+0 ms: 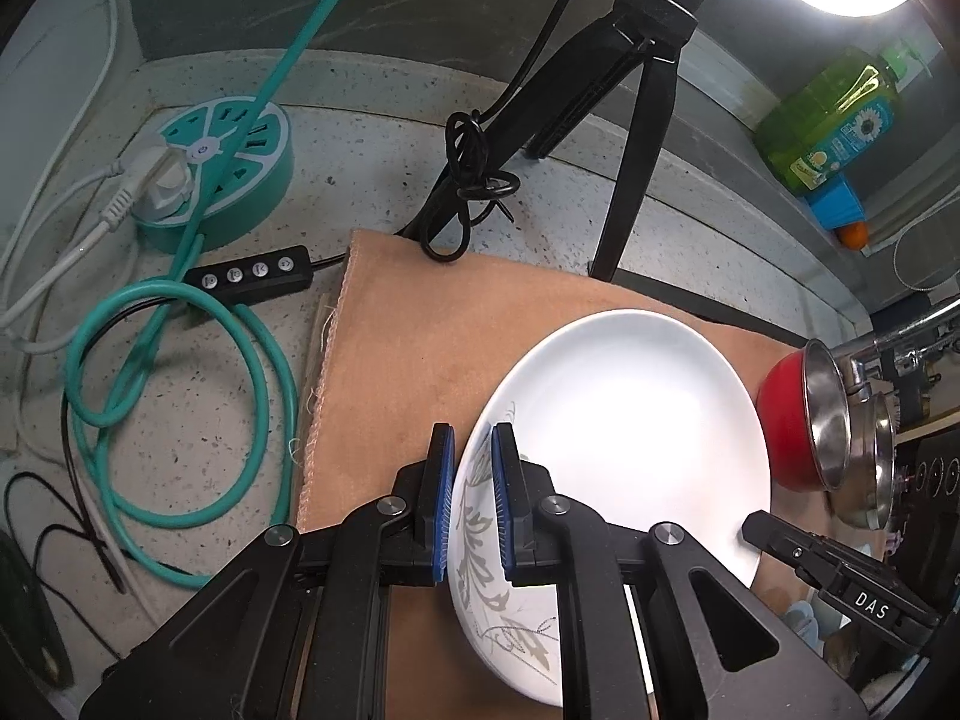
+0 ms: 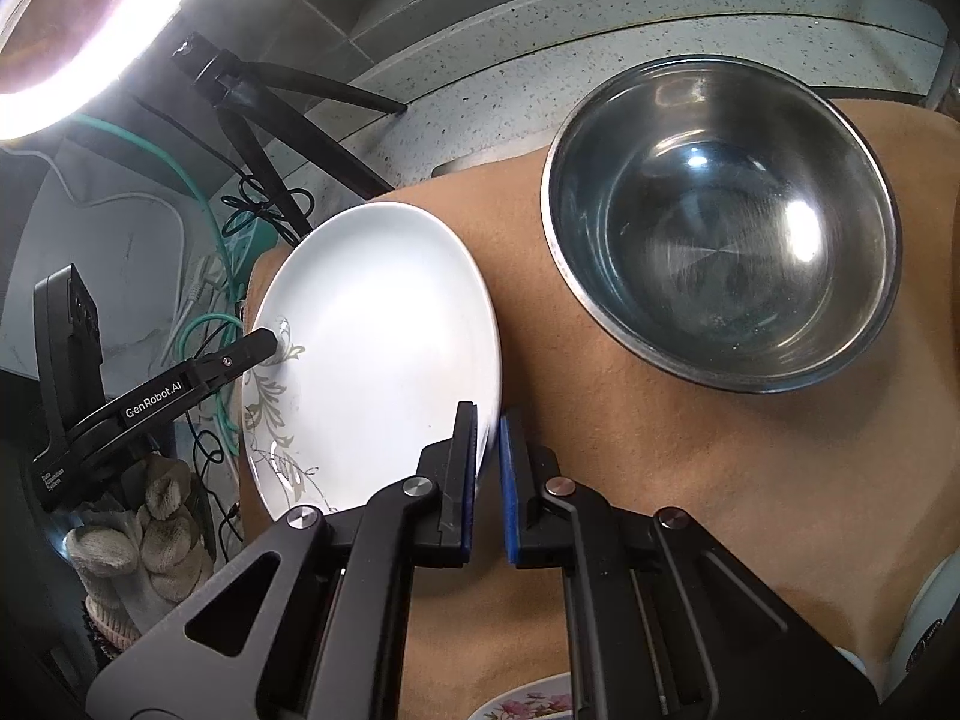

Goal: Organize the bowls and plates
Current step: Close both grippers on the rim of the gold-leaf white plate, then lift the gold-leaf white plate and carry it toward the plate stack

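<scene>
both claws are clamped on one white plate (image 1: pixel 630 420), each on an opposite side of its rim. the left claw (image 1: pixel 471 504) pinches the side carrying a grey leaf pattern, one blue pad above the rim and one below. the right claw (image 2: pixel 489 474) has its blue pads drawn together on the plain rim across from it. this two-sided hold looks chosen because the plate is wide, shallow and glossy: a single pinch would likely let it tip or slip. the plate sits tilted, its plain side nearer the brown cloth (image 1: pixel 390 360) that covers the worktop; whether it clears the cloth entirely i cannot tell.

ahead and to the right of the right claw, well apart from the plate, a stainless steel bowl (image 2: pixel 720 228) stands upright on the cloth. it is round, deep and brushed inside, with bright glints. from the left wrist view, a red bowl (image 1: pixel 786 420) with a steel lining lies on its side beyond the plate's far edge, with another steel bowl (image 1: pixel 870 468) just beside it. a flowered dish rim (image 2: pixel 528 702) peeks in directly beneath the right claw.

the cloth looks soft and matte, probably there to cushion the dishes. the speckled stone worktop (image 1: pixel 360 168) shows beyond it.
</scene>
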Demonstrator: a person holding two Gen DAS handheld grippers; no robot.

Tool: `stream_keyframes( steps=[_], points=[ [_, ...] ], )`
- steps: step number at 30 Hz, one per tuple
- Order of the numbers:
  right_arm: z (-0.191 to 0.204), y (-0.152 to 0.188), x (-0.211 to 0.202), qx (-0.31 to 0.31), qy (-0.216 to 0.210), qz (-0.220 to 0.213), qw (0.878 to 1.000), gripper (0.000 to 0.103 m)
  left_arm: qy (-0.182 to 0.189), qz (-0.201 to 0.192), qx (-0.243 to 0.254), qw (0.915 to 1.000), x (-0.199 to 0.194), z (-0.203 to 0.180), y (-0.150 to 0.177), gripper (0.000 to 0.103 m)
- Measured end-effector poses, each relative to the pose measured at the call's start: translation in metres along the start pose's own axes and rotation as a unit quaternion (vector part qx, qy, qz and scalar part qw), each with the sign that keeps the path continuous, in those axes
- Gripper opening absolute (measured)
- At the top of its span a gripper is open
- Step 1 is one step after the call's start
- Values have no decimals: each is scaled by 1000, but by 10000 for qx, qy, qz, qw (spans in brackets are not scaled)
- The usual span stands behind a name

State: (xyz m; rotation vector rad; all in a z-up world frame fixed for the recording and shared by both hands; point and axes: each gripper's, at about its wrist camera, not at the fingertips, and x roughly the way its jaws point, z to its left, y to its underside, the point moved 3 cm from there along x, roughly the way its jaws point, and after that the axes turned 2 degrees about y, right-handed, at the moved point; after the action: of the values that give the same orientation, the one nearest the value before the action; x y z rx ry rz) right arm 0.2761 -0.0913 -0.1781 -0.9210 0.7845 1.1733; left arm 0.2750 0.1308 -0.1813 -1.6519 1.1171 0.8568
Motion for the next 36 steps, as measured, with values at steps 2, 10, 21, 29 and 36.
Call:
stream_keyframes(
  steps=[2, 10, 21, 29, 36],
  points=[
    [0, 3, -3, -4, -17, 3, 10000, 7, -5, -21, -4, 10000, -5, 0, 3, 11],
    [4, 17, -18, -114, -149, -30, 9998, 7, -24, -201, -13, 9998, -30, -6, 17, 11],
    [1, 41, -49, -279, -357, -96, 9989, 7, 28, -449, 24, 9990, -67, -24, 48, 11],
    [-14, 65, -77, -369, -403, -140, 9984, 7, 122, -522, 60, 9985, -81, -46, 84, 11],
    [-34, 87, -100, -356, -325, -74, 9988, 7, 192, -513, 185, 9983, -86, -69, 113, 11]
  ],
)
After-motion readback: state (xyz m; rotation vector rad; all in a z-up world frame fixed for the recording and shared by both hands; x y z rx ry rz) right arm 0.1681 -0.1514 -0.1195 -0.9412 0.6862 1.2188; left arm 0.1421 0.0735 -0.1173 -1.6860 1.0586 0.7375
